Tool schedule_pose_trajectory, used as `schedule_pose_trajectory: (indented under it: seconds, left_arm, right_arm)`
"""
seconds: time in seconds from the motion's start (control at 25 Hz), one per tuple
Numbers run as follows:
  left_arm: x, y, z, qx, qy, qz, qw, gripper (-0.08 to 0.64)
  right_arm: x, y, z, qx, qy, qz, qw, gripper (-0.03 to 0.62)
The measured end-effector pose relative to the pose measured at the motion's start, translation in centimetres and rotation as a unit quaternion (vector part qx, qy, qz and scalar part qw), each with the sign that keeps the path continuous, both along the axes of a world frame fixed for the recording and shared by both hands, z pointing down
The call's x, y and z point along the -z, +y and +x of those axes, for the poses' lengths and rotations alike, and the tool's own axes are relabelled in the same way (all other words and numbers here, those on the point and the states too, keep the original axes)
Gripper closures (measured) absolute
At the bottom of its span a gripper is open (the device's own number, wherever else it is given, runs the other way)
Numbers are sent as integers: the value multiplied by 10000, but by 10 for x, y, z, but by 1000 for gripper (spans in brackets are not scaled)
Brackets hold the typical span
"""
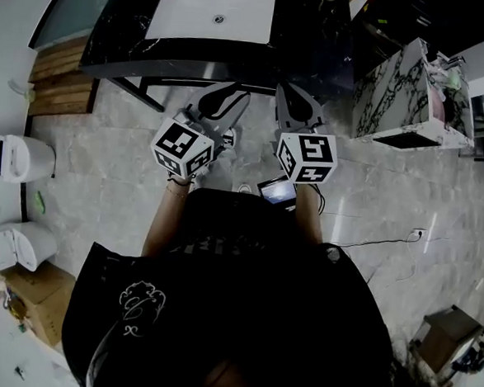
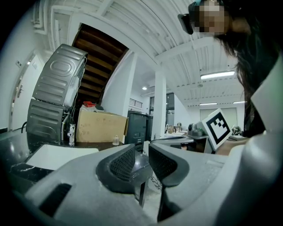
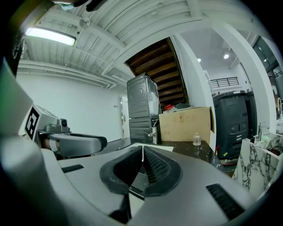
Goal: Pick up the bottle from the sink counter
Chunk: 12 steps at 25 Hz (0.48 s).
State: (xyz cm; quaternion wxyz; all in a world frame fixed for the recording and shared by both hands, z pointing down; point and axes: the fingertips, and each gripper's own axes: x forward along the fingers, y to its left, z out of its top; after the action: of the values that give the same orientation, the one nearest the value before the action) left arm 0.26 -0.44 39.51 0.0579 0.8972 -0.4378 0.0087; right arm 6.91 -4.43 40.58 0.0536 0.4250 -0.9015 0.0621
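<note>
Short of the black marble sink bench (image 1: 120, 46) | step: approach, no reach yet | small clear glass bottle (image 3: 197, 139) upright on bench's far right, well apart from both grippers | left gripper (image 2: 141, 154) jaws slightly apart, empty | right gripper (image 3: 142, 152) jaws closed, empty | next: open right jaws, advance, straddle bottle

- The sink counter (image 1: 120, 43) stands ahead of both grippers, with the basin (image 1: 213, 13) set in it.
- The bottle (image 3: 197, 139) stands on the counter, ahead and right of the right gripper (image 3: 142, 165), well apart from it.
- A box (image 3: 185, 124) sits behind the bottle.
- A cabinet (image 1: 394, 92) stands to the right gripper's right.
- The left gripper (image 1: 228, 97) is just to its left.
</note>
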Motion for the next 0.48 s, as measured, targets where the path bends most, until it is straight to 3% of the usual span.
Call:
schedule_pose_trajectory:
  seconds: [0.12,0.48]
  left_arm:
    - [-11,-22,-9,-17,-115,-134,9998,453]
    - [-19,-121,-40,-449,-224,-60,9987,453]
  right_arm:
    - [-2,-20,-6,-71,-50,-43,10000,578]
    - [-13,-119,-37,-344,55,-194,9992,578]
